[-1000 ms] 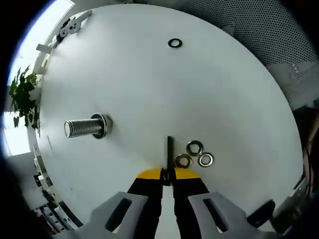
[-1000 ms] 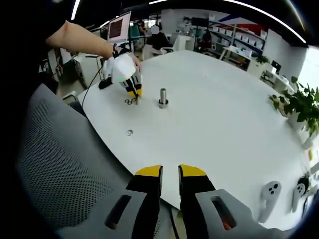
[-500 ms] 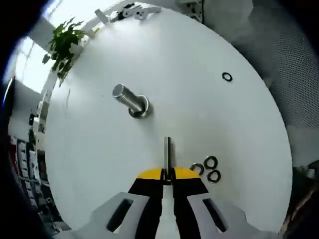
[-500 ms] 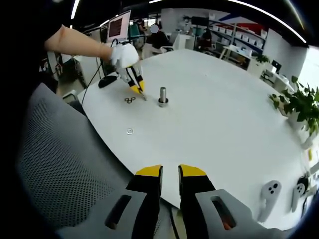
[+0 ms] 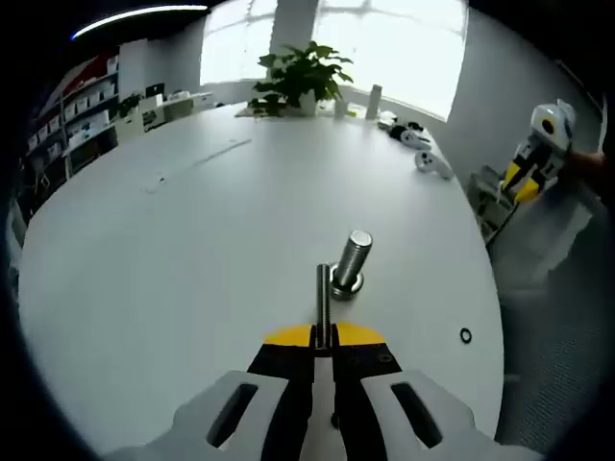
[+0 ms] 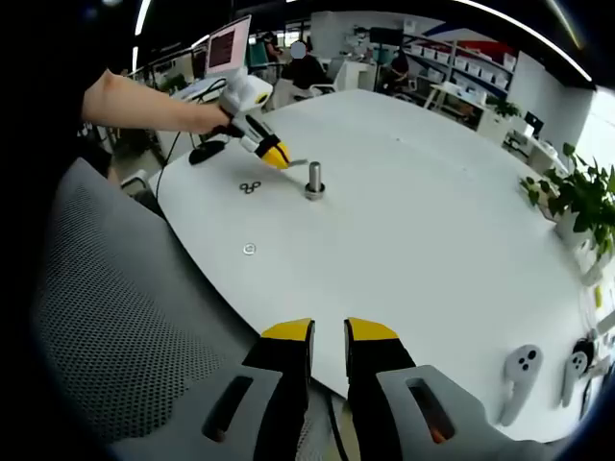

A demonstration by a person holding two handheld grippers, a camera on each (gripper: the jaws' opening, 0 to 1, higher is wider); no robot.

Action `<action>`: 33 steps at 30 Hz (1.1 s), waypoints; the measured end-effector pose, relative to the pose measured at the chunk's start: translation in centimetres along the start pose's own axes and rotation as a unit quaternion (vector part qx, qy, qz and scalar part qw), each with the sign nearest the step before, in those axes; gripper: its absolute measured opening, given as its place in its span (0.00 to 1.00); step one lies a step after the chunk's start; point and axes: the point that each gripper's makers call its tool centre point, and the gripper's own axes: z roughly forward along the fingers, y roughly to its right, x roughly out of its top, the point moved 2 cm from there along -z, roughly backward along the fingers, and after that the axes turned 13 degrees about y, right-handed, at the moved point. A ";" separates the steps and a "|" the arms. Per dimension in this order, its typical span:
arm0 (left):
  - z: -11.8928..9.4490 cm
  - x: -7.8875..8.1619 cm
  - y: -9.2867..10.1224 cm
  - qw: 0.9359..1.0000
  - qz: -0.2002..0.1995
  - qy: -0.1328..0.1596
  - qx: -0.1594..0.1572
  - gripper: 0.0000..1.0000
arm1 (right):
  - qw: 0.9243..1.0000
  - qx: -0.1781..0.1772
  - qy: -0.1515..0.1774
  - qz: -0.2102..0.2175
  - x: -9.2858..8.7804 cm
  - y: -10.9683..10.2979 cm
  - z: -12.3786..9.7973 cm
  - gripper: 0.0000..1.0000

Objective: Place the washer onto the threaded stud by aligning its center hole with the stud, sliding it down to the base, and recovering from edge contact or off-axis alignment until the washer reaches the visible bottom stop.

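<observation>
Counter (image 5: 173, 288), round and white, takes up most of both views, and across the last second the left gripper view has swung from looking down on it to looking along it toward a potted plant (image 5: 300, 72) and bright windows, which is the camera turning with the hand and no move of the things. That hand has carried the left tool (image 5: 324, 331) away from the three loose washers (image 6: 252, 187) and up beside the threaded stud (image 5: 351, 261), which stands upright on its wide base near the counter's edge. The left tool's jaws are pressed together on the washer (image 5: 324, 293), held edge-on so it reads as a thin upright strip (its hole faces sideways, not down). In the left gripper view the washer sits just beside the stud's lower part, apparently not yet over its top. I judge the carry nearly done; the washer must now be tipped flat and centred above the stud. The right tool (image 6: 327, 346) hangs well apart over the near rim, jaws slightly parted and gripping nothing. One single washer (image 6: 250, 251) lies alone.
</observation>
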 end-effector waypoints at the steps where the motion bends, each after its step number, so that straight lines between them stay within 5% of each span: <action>1: -0.2 0.3 0.0 1.000 -0.017 0.015 0.007 0.03 | 1.000 0.003 0.005 0.005 0.1 0.0 0.0 0.15; 6: -1.6 2.5 1.5 0.993 -0.084 0.087 0.016 0.03 | 0.995 0.008 0.039 0.088 1.1 2.2 0.4 0.13; 8: -2.1 3.1 2.5 0.991 -0.088 0.097 0.012 0.03 | 0.992 0.016 0.068 0.107 3.6 3.2 1.3 0.13; 9: -2.4 3.5 3.0 0.990 -0.088 0.106 0.012 0.03 | 0.984 0.033 0.119 0.128 6.5 3.2 2.3 0.13; 12: -2.9 4.7 4.4 0.988 -0.090 0.125 0.007 0.03 | 0.958 0.096 0.188 0.192 11.7 1.8 4.5 0.14; 18: -4.2 7.0 6.5 0.981 -0.102 0.167 0.006 0.03 | 0.927 0.165 0.239 0.240 17.7 -1.7 9.6 0.15; 26: -5.7 8.1 8.4 0.975 -0.108 0.195 0.005 0.03 | 0.905 0.209 0.232 0.290 18.9 -5.3 13.4 0.17; 33: -5.6 8.1 10.2 0.975 -0.106 0.197 -0.019 0.03 | 0.895 0.216 0.227 0.317 18.8 -6.1 14.1 0.20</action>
